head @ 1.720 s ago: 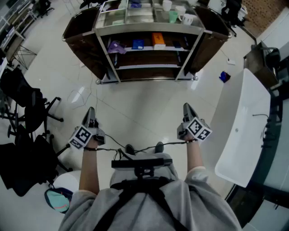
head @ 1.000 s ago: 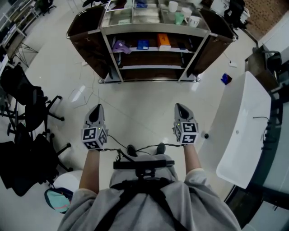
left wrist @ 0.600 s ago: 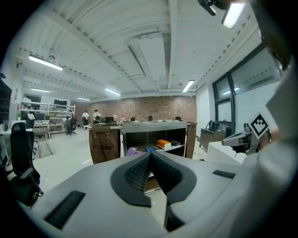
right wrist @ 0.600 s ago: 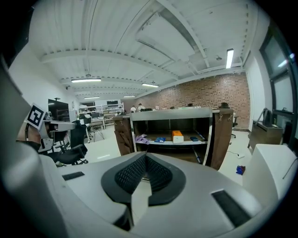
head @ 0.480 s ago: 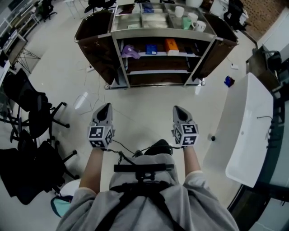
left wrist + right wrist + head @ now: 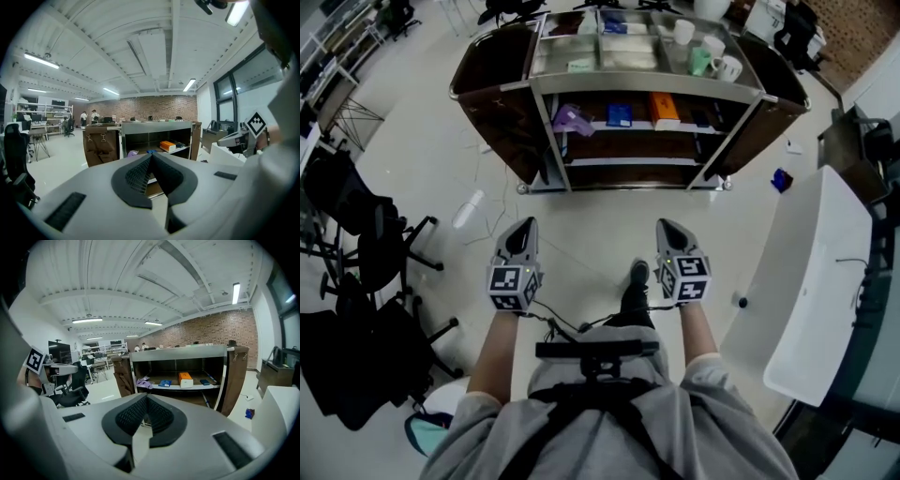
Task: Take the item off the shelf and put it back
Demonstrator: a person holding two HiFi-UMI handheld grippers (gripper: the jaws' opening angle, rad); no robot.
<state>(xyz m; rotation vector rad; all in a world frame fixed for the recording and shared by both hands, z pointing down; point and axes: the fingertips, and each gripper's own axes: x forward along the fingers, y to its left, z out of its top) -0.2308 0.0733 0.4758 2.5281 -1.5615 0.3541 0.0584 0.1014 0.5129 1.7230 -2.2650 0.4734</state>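
A metal shelf cart (image 6: 628,84) stands ahead across the floor. Its middle shelf holds a purple item (image 6: 572,119), a blue item (image 6: 620,114), an orange box (image 6: 665,110) and a small dark item (image 6: 701,116). Mugs (image 6: 712,54) stand on its top. My left gripper (image 6: 525,227) and right gripper (image 6: 667,226) are held side by side over the floor, well short of the cart, both shut and empty. The left gripper view looks past the left gripper (image 6: 151,157) at the orange box (image 6: 167,145). Beyond the right gripper (image 6: 146,398), the orange box (image 6: 185,378) and purple item (image 6: 143,382) appear.
Black office chairs (image 6: 366,244) crowd the left side. A long white table (image 6: 811,281) runs along the right. A small blue object (image 6: 782,179) and a pale bottle (image 6: 469,208) lie on the floor near the cart. The person's foot (image 6: 636,279) is stepping forward between the grippers.
Both grippers have moved forward toward the cart, which now sits closer and larger. They have straightened to point at it. The person has taken a step.
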